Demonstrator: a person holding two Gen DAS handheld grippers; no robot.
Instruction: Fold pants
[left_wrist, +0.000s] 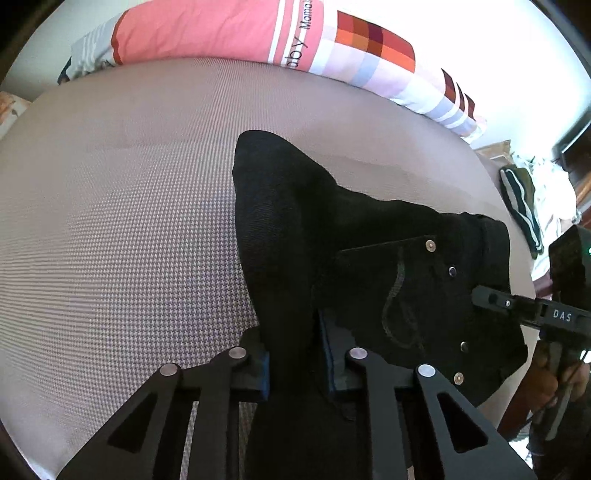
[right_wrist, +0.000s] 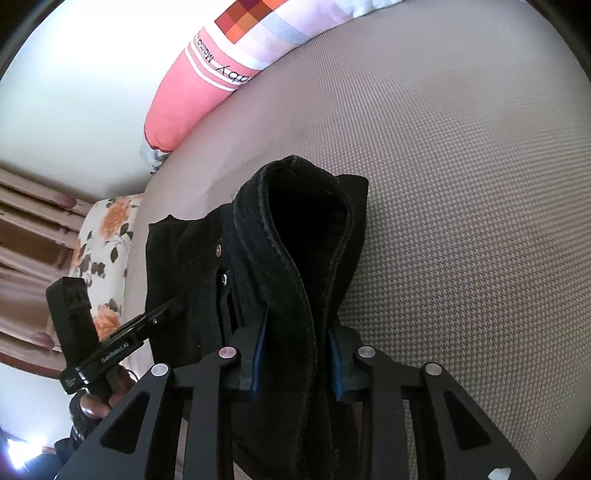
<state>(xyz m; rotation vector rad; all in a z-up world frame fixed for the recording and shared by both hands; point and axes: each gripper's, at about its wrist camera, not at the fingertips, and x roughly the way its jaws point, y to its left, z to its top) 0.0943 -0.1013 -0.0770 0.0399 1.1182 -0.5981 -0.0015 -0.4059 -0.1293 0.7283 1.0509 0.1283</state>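
The black pants (left_wrist: 295, 221) hang bunched over a grey patterned bed (left_wrist: 122, 206). My left gripper (left_wrist: 297, 363) is shut on a thick fold of the pants; a back pocket with rivets (left_wrist: 417, 291) lies to its right. My right gripper (right_wrist: 295, 363) is shut on the waistband (right_wrist: 295, 236), which loops upward in front of it. Each gripper shows in the other's view: the right one (left_wrist: 480, 295) at the pants' right edge, the left one (right_wrist: 173, 306) at the pants' left side.
A pink and checked pillow (left_wrist: 229, 33) lies along the far edge of the bed. A floral pillow (right_wrist: 107, 236) sits by brown curtains at the left. Clothes (left_wrist: 524, 206) are piled beyond the bed's right edge.
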